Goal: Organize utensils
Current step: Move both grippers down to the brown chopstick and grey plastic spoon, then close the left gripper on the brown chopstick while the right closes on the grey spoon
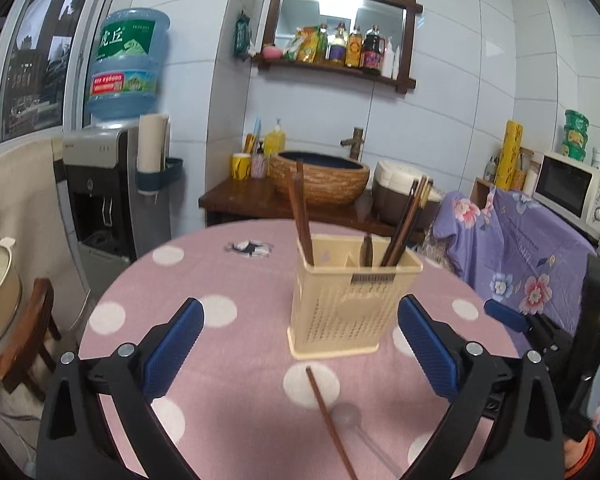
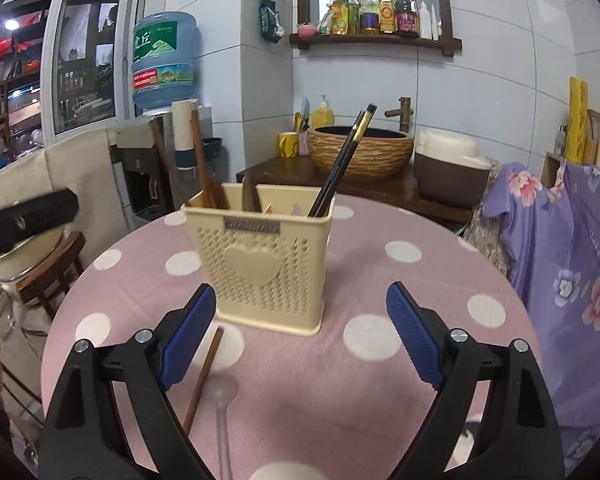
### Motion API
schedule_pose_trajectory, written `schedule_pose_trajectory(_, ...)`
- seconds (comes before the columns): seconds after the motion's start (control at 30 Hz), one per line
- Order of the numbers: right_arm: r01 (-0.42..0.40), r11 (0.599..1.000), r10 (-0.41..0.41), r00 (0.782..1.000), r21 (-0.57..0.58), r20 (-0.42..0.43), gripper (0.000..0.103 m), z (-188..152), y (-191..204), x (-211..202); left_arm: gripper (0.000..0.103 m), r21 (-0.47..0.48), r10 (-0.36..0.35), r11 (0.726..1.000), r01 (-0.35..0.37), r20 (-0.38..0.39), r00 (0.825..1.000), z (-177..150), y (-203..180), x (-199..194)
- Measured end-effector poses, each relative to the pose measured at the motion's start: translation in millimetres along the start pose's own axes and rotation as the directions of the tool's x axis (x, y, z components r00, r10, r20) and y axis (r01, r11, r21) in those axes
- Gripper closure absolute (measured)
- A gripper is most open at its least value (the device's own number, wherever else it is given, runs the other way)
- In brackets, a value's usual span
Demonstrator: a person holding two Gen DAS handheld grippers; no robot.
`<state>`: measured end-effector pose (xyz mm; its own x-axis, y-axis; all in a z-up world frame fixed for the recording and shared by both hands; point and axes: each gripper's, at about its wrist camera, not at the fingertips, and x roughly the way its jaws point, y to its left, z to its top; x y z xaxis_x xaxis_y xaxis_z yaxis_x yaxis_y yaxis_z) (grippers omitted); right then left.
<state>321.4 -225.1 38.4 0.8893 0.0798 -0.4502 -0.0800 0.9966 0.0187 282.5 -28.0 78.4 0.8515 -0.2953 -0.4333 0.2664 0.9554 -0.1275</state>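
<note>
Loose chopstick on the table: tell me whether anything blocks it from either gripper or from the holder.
Nothing visible does. The chopstick lies on bare tablecloth beside a clear spoon, just in front of the holder. Both the left gripper and right gripper are open above it.

A home kitchen-dining corner, tiled in white. Centred on a stone basin sink (image 1: 320, 176) with a brass tap: above it, a wooden shelf of sauce bottles (image 1: 340, 46); left, a water dispenser (image 1: 116, 184); right, a rice cooker (image 1: 400, 192) and, farther off, a microwave (image 1: 576, 192).
</note>
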Motion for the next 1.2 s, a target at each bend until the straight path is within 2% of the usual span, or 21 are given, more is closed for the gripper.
schedule_pose_trajectory(0.17, -0.020, 1.000, 0.020, 0.999, 0.005, -0.044, 0.015, -32, 8, -17, 0.005, -0.021, 0.011, 1.000, -0.012, -0.077, 0.997, -33, 6, 2)
schedule_pose_trajectory(0.33, -0.003, 1.000, 0.006, 0.995, 0.024, -0.096, 0.015, -60, 7, -20, 0.006, -0.050, 0.012, 0.999, -0.019, -0.152, 0.988, -66, 10, 10)
schedule_pose_trajectory(0.43, 0.018, 0.999, -0.011, 0.992, 0.050, -0.126, 0.015, -75, 1, -20, 0.011, -0.060, 0.005, 0.998, -0.018, -0.200, 0.980, -84, 10, 17)
schedule_pose_trajectory(0.7, 0.044, 0.997, -0.034, 0.987, 0.066, -0.155, 0.015, -87, -5, -18, 0.039, -0.036, -0.028, 0.999, 0.018, -0.320, 0.947, -110, -4, 47)
schedule_pose_trajectory(0.83, 0.052, 0.996, -0.040, 0.986, 0.074, -0.163, 0.015, -89, -10, -18, 0.046, -0.010, -0.054, 0.998, 0.054, -0.373, 0.926, -122, -18, 57)
schedule_pose_trajectory(0.97, 0.066, 0.994, -0.051, 0.985, 0.083, -0.167, 0.015, -90, -14, -18, 0.058, 0.028, -0.046, 0.998, 0.062, -0.406, 0.913, -131, -32, 64)
schedule_pose_trajectory(1.07, 0.069, 0.994, -0.054, 0.984, 0.084, -0.168, 0.015, -90, -14, -19, 0.065, 0.059, -0.014, 0.997, 0.043, -0.417, 0.909, -136, -39, 70)
schedule_pose_trajectory(1.2, 0.066, 0.994, -0.050, 0.984, 0.086, -0.171, 0.015, -90, -14, -18, 0.081, 0.112, 0.048, 0.994, -0.004, -0.399, 0.916, -138, -43, 70)
